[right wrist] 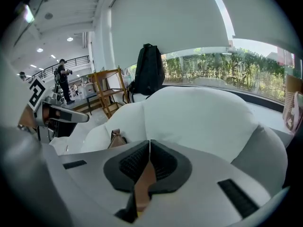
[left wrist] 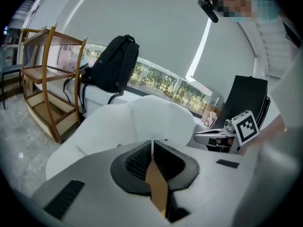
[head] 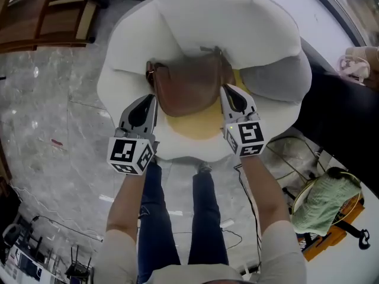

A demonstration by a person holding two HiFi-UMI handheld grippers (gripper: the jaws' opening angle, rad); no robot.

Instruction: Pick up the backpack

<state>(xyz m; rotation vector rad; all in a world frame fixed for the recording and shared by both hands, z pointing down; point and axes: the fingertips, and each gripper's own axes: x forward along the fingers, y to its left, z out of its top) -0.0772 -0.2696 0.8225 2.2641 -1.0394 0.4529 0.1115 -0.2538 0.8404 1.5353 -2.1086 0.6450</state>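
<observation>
Left tongs [head: 149, 102]: gripping a tan strap [left wrist: 156, 186] – the jaws are pressing together with only the strap pinched flat between them.
Right tongs [head: 228, 96]: clamping the same way on a brown strap [right wrist: 143, 183], at the bag's other side.
Brown backpack [head: 188, 87]: hanging between the two tongs, leaning against the back of the white armchair [head: 249, 34] and over its yellow seat cushion [head: 195, 126]. Whether it is touching the cushion I cannot tell.
Grey cushion [head: 278, 78]: lying at the armchair's right side.
Black backpack [left wrist: 113, 65]: standing upright by the window behind the armchair – well apart from both tongs.
Wooden shelf [left wrist: 49, 111]: standing on the floor beside the armchair.
</observation>
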